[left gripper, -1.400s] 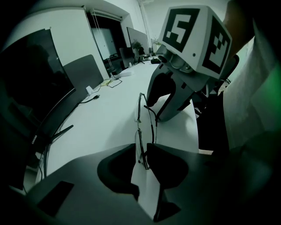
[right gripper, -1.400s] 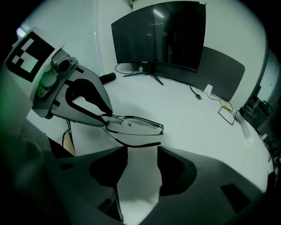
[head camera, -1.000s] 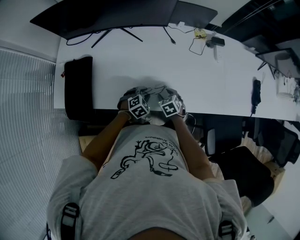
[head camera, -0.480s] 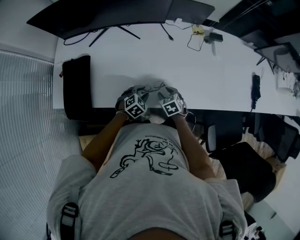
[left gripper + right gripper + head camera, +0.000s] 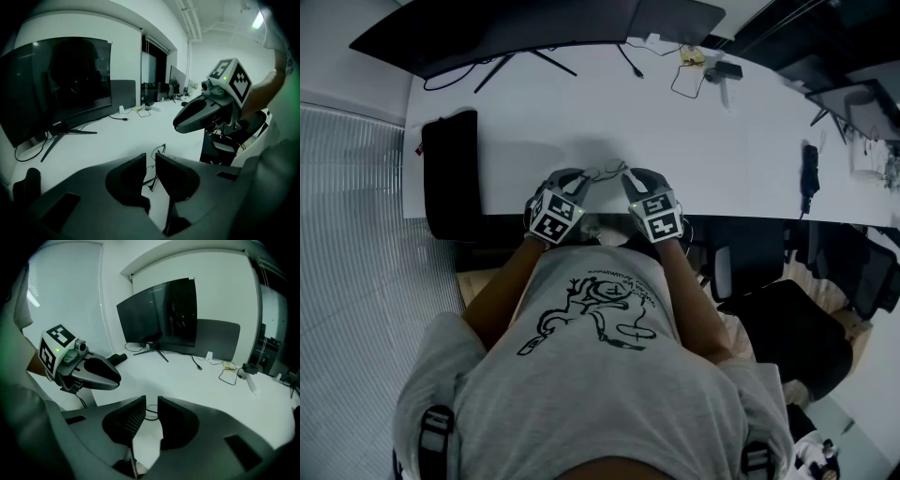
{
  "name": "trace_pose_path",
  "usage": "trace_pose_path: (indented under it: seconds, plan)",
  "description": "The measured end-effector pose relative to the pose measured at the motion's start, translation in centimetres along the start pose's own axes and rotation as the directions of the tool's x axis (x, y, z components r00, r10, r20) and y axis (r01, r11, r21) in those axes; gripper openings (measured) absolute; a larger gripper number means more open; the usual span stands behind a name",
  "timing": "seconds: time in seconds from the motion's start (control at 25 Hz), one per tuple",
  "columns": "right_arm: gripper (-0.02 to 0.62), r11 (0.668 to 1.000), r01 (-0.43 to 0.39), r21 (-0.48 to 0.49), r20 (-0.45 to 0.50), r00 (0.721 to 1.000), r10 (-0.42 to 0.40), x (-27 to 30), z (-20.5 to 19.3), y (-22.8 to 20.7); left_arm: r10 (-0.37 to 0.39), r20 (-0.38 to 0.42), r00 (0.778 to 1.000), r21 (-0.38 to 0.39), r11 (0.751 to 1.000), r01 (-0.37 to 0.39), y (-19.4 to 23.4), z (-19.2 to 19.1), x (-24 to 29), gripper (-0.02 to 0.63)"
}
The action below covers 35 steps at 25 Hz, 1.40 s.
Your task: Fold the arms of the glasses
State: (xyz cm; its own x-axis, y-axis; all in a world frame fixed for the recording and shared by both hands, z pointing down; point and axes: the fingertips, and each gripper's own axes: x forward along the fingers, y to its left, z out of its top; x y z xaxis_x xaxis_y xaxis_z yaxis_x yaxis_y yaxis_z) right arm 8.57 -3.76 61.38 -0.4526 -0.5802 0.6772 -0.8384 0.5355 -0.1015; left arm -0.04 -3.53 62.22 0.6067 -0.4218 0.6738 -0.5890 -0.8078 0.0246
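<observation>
Grey short-sleeve tee (image 5: 609, 394), black line-art print (image 5: 591, 317) on the chest. Dark straps (image 5: 439, 429) with buckles at both shoulders, probably a harness. Left gripper (image 5: 584, 178) and right gripper (image 5: 628, 178): grey moulded shells, black jaws, white cube (image 5: 551, 217) with black square markers on each, small green LED (image 5: 224, 78) beside it.

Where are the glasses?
Head view, middle: the glasses are by the desk's front edge, between the left claw and right claw. Both have just been closing, with the frame in view between their jaws.
</observation>
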Motion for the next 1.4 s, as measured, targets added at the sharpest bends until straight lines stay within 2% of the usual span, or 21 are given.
trace_pose_path:
  seconds: [0.24, 0.48, 0.68, 0.88, 1.16, 1.28, 1.4]
  plan:
    - [0.046, 0.999, -0.011, 0.051, 0.122, 0.993, 0.005, -4.1, 4.7, -0.2, 0.033, 0.136, 0.990, -0.080, 0.997, -0.023, 0.8, 4.8, -3.8, 0.043]
    - [0.025, 0.998, -0.022, 0.050, 0.229, 0.973, 0.010, -8.4, 9.9, 0.6, 0.038, 0.270, 0.962, -0.120, 0.993, -0.005, 0.8, 9.9, -7.5, 0.031]
    - [0.014, 0.999, -0.038, 0.029, 0.303, 0.953, 0.028, -11.6, 14.2, 1.8, 0.043, 0.361, 0.932, -0.144, 0.990, 0.010, 0.7, 14.0, -10.6, 0.028]
    - [0.012, 0.999, -0.046, -0.004, 0.336, 0.941, 0.045, -14.1, 17.2, 3.0, 0.054, 0.464, 0.884, -0.159, 0.987, 0.023, 0.9, 17.9, -13.9, 0.026]
    - [0.011, 0.997, -0.037, -0.063, 0.376, 0.925, 0.058, -16.9, 20.5, 3.9, 0.070, 0.552, 0.831, -0.151, 0.988, 0.017, 0.9, 21.5, -17.7, 0.025]
    - [0.011, 0.997, -0.031, -0.064, 0.394, 0.918, 0.054, -17.8, 21.6, 3.9, 0.069, 0.551, 0.832, -0.150, 0.989, 0.016, 0.8, 22.3, -18.4, 0.025]
    - [0.011, 0.998, -0.027, -0.062, 0.391, 0.919, 0.049, -18.0, 21.8, 3.8, 0.075, 0.604, 0.794, -0.144, 0.989, 0.017, 0.8, 23.4, -19.0, 0.025]
